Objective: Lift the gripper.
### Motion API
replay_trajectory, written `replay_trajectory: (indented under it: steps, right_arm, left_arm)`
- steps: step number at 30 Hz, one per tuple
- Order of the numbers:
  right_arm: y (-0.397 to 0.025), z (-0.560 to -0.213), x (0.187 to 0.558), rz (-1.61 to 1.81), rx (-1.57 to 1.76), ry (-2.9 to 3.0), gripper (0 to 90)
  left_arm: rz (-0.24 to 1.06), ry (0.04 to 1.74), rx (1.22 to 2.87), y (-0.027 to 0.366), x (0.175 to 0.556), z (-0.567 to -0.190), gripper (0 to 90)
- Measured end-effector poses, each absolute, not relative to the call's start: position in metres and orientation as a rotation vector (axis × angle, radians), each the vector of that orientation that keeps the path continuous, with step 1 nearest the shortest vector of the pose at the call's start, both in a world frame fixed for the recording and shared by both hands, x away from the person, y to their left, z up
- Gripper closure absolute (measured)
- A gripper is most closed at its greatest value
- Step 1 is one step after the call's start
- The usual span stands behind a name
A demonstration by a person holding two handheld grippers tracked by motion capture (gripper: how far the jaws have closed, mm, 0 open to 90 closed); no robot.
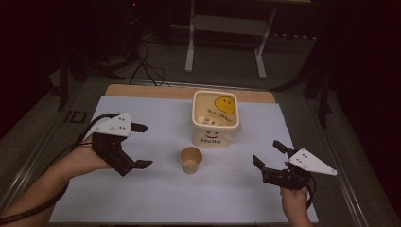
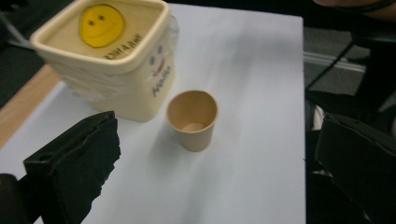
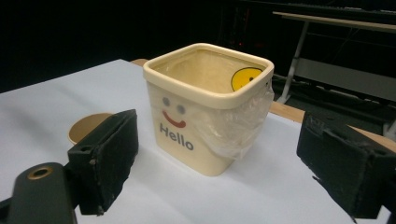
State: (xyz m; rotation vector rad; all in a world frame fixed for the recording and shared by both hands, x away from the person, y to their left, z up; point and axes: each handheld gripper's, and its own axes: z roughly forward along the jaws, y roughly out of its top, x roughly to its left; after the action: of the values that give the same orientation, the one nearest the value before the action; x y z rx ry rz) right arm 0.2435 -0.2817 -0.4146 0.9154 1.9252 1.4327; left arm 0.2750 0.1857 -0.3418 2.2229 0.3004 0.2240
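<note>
High view: one cup (image 1: 191, 160), one tub (image 1: 215, 117), two tongs (image 1: 141, 145) (image 1: 267, 153) wide open, empty.

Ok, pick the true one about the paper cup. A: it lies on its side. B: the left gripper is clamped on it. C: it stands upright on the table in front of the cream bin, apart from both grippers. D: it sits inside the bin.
C: the paper cup stands upright, mouth up, on the white table cover just in front of the cream Hello bin, with the left gripper and right gripper both open and clear of it.
</note>
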Motion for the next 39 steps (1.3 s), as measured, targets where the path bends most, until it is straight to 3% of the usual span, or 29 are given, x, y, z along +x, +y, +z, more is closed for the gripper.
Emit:
replay_trajectory:
  steps: [39]
  right_arm:
    - [-0.278,-0.416,0.245,1.424,0.889,1.966,12.8]
  left_arm:
    - [0.15,0.016,2.568,0.089,0.291,-0.361,2.1]
